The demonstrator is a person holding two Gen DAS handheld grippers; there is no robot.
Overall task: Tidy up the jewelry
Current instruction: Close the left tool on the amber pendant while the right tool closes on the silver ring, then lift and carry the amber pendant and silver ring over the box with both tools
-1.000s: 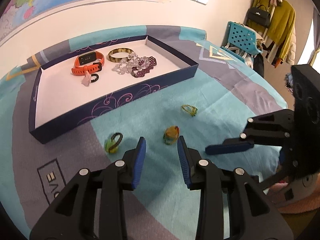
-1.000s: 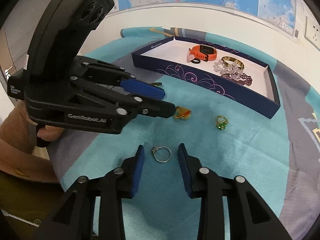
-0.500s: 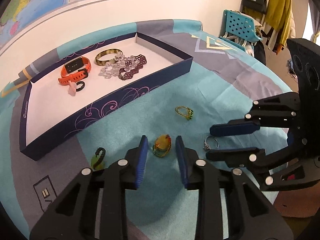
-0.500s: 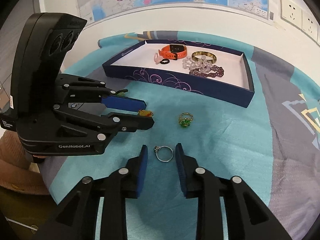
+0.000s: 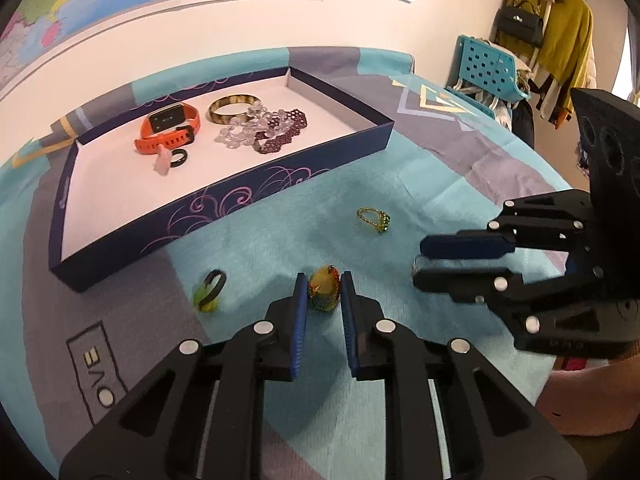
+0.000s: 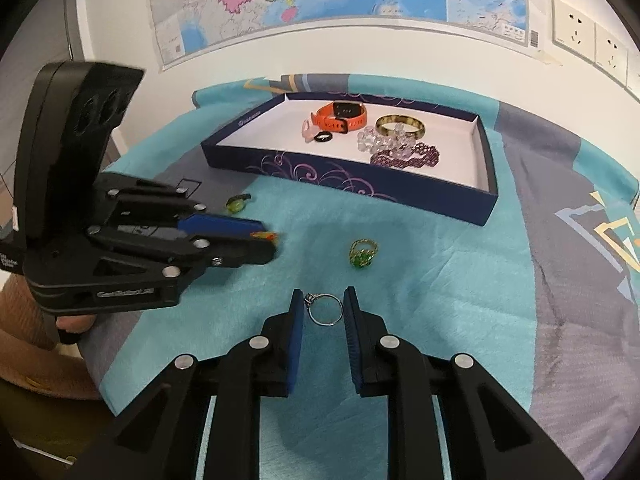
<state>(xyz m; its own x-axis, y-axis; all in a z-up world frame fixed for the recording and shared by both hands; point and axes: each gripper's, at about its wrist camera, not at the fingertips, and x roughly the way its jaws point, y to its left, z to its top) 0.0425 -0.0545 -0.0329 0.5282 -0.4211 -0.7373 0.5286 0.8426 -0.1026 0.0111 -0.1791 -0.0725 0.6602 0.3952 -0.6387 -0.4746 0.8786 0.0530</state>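
Observation:
My left gripper (image 5: 323, 278) points down at the teal cloth. Its jaws are closing on a yellow-orange ring (image 5: 323, 292), which fills the gap between the blue pads and still rests on the cloth. My right gripper (image 6: 323, 294) is closing too, its pads touching both sides of a thin silver ring (image 6: 326, 324) that lies flat. A gold ring with a green stone (image 6: 362, 254) and a green-and-black ring (image 5: 210, 292) lie loose on the cloth. The navy box (image 5: 224, 204) behind them holds an orange watch (image 5: 170, 128), a bangle (image 5: 234, 106), bead bracelets (image 5: 260, 132) and a black ring (image 5: 179, 157).
The two grippers sit side by side at the table's near edge, the right gripper (image 5: 418, 261) close to the left one. A hand (image 6: 74, 322) holds the left gripper's handle. A blue chair (image 5: 486, 68) and hanging clothes (image 5: 560, 20) stand beyond the table's far right.
My left gripper came forward until the yellow-orange ring sat between its pads, then narrowed onto it. The right gripper's pads narrowed onto the silver ring and the view rolled slightly.

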